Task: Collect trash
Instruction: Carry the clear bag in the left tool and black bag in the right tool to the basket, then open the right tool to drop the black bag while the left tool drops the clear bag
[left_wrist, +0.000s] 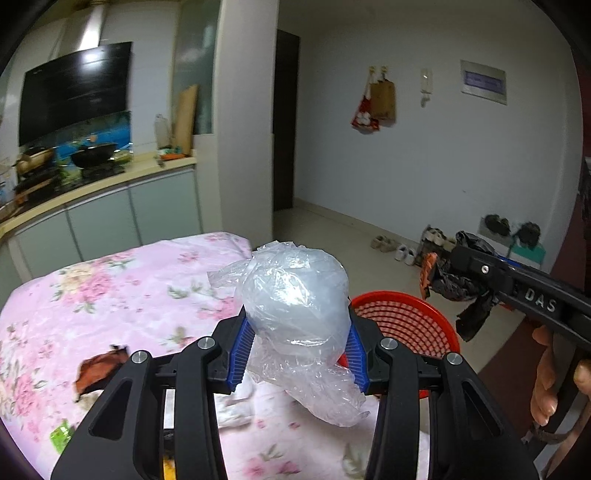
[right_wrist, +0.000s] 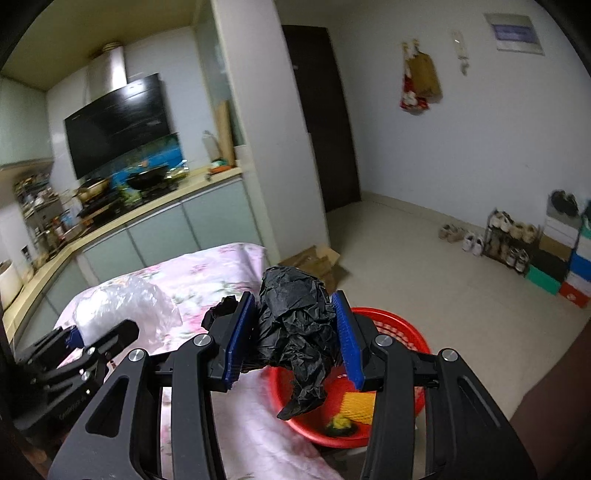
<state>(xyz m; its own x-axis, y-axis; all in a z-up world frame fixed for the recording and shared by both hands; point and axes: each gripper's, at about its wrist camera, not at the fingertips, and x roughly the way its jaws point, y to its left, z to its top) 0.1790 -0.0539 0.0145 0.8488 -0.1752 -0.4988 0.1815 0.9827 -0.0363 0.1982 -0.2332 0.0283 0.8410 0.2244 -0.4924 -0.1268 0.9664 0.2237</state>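
Note:
My left gripper (left_wrist: 297, 350) is shut on a crumpled clear plastic bag (left_wrist: 295, 306) and holds it above the pink floral cloth (left_wrist: 110, 295), just left of the red basket (left_wrist: 410, 321). My right gripper (right_wrist: 293, 339) is shut on a crumpled black plastic bag (right_wrist: 295, 325) and holds it over the red basket's (right_wrist: 402, 332) near rim. The basket holds a yellow item (right_wrist: 356, 404) and a dark green scrap (right_wrist: 340, 424). The right gripper also shows in the left wrist view (left_wrist: 443, 273) with the black bag (left_wrist: 458, 288). The left gripper shows at the left of the right wrist view (right_wrist: 79, 339).
A brown wrapper (left_wrist: 98, 369), a green packet (left_wrist: 61, 435) and white tissue (left_wrist: 232, 410) lie on the cloth. A kitchen counter (left_wrist: 110, 181) with a wok stands behind. Flattened cardboard (right_wrist: 317, 262), shoes (right_wrist: 472, 240) and stacked boxes (right_wrist: 569, 266) sit on the floor.

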